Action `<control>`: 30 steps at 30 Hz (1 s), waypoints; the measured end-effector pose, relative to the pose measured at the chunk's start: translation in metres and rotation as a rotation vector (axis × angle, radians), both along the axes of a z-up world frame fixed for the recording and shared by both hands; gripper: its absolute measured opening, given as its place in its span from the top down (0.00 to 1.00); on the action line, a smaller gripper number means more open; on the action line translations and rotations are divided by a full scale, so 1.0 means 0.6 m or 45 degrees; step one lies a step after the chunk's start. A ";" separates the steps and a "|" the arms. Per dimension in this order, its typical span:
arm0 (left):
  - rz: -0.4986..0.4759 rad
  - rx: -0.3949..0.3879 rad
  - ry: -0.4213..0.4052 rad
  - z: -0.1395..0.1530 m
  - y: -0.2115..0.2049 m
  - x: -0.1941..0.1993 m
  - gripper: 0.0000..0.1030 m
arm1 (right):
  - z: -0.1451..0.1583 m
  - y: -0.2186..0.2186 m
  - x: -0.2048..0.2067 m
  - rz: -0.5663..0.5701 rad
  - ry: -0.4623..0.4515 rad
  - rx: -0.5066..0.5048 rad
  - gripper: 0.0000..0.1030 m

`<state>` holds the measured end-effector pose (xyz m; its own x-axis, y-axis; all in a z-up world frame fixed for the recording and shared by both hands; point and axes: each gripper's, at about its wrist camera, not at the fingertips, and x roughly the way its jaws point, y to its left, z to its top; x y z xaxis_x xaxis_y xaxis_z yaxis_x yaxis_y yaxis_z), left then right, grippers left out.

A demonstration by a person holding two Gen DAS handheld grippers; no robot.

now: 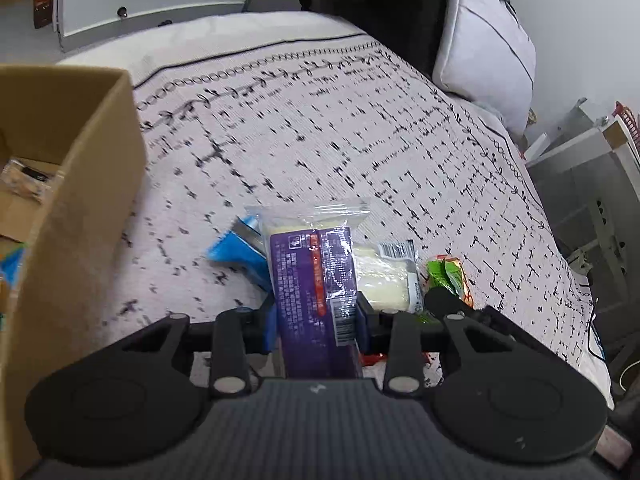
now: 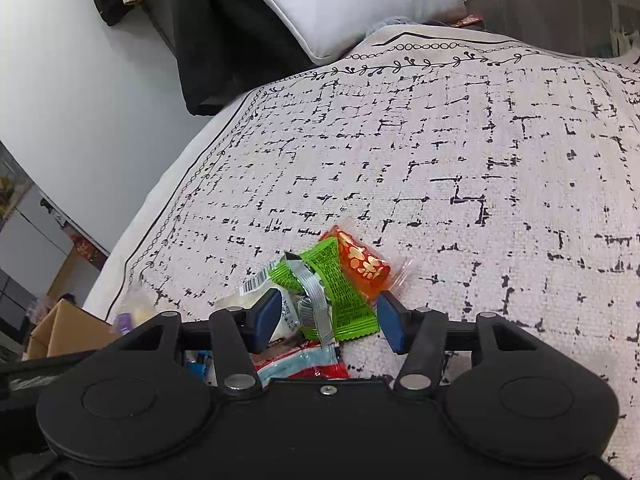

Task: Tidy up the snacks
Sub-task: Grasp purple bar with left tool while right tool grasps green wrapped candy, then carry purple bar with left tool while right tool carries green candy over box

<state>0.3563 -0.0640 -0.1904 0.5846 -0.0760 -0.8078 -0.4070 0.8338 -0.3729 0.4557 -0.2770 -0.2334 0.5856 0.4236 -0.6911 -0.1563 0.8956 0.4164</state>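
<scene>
My left gripper [image 1: 316, 320] is shut on a clear snack packet with a purple label [image 1: 312, 264], its blue pads pressing both sides. A blue packet [image 1: 236, 252] lies behind it on the left, with a white packet [image 1: 384, 276] and a green packet [image 1: 444, 276] on the right. My right gripper [image 2: 328, 322] is open, its pads standing either side of the green packet [image 2: 336, 284] on the bed. An orange-red packet [image 2: 362, 260] lies just beyond, a white packet [image 2: 256, 292] to the left, and a red and light-blue packet [image 2: 304, 364] under the gripper.
An open cardboard box [image 1: 80, 200] stands at the left of the bed with some packets inside. The patterned bed cover [image 2: 440, 160] stretches away ahead. A grey pillow [image 2: 340, 0] and dark clothing lie at the far end. Shelving stands beside the bed [image 1: 592, 200].
</scene>
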 end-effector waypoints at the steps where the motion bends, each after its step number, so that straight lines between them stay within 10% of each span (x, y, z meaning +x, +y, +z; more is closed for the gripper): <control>1: 0.001 0.002 -0.003 0.004 0.002 -0.003 0.65 | -0.002 0.000 0.000 0.001 0.004 -0.011 0.50; 7: 0.006 0.006 -0.018 0.028 0.012 -0.025 0.65 | 0.012 -0.009 -0.021 0.012 -0.009 -0.011 0.81; 30: 0.076 -0.012 -0.138 0.122 0.048 -0.140 0.65 | 0.114 -0.022 -0.145 -0.004 -0.078 0.006 0.81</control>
<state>0.2721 -0.0349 -0.1172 0.6721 -0.0460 -0.7391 -0.4127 0.8054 -0.4254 0.3690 -0.2902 -0.1649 0.6278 0.4251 -0.6520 -0.1791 0.8941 0.4105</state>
